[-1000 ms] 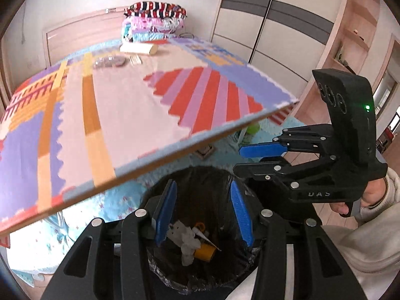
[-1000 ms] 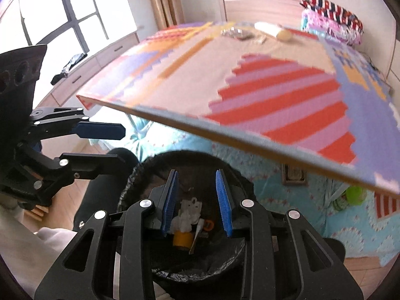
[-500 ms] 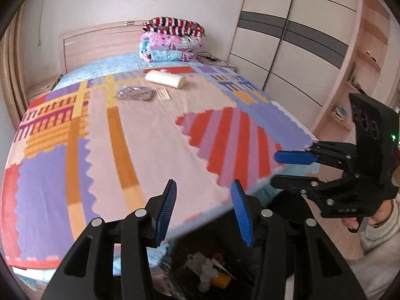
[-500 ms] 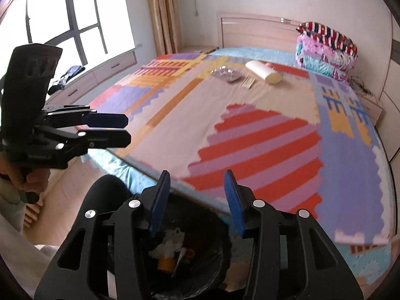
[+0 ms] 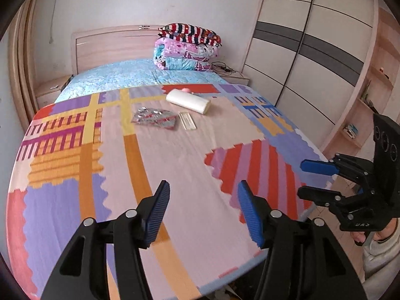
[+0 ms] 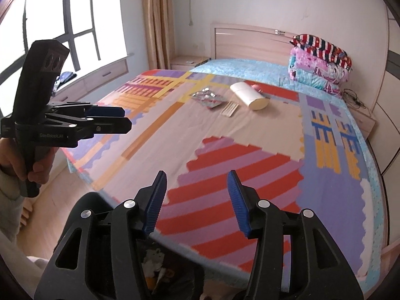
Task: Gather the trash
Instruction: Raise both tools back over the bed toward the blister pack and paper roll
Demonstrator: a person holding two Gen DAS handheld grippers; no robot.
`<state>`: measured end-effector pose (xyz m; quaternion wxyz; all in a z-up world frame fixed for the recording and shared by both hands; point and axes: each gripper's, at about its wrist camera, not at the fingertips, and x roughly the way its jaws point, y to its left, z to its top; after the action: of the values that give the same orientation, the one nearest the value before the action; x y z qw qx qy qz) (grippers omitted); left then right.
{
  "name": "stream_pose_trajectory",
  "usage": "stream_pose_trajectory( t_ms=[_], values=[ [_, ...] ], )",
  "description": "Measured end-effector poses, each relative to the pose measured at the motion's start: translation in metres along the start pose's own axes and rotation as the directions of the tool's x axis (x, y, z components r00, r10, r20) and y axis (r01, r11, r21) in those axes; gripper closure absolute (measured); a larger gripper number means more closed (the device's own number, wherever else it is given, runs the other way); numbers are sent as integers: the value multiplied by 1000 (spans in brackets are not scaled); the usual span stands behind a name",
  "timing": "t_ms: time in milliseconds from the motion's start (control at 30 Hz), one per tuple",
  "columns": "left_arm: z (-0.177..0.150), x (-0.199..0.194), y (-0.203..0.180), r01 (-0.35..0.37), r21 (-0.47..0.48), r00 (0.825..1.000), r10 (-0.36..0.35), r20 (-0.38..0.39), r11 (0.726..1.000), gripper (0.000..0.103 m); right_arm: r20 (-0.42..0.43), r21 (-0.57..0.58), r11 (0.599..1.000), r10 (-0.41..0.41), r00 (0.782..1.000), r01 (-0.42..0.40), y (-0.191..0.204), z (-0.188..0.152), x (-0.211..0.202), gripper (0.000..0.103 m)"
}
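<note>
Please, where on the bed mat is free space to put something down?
The near mat is bare between the grippers and the silver wrapper. It is crowded farther back: wrapper, stick packet and white roll lie together.

Trash bin [image 6: 160, 270] mostly hidden behind right tool arms; silver wrapper [image 5: 153, 118] print unreadable.

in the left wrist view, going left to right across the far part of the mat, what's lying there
crumpled silver foil wrapper → small clear packet of thin sticks → white cylindrical roll
</note>
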<state>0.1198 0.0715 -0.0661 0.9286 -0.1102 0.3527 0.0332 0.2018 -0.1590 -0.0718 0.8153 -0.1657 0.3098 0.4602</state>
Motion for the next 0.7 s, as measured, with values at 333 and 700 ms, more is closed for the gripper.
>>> stream_pose_trajectory(
  t_ms=[333, 700],
  values=[
    [40, 35, 28, -20, -106, 1000, 19, -10, 994, 39, 15, 4, 1000, -18, 1000, 18, -27, 32, 24, 47],
    [70, 91, 53, -55, -143, 997, 47, -60, 988, 39, 12, 37, 998, -54, 998, 53, -61, 63, 69, 39]
  ],
)
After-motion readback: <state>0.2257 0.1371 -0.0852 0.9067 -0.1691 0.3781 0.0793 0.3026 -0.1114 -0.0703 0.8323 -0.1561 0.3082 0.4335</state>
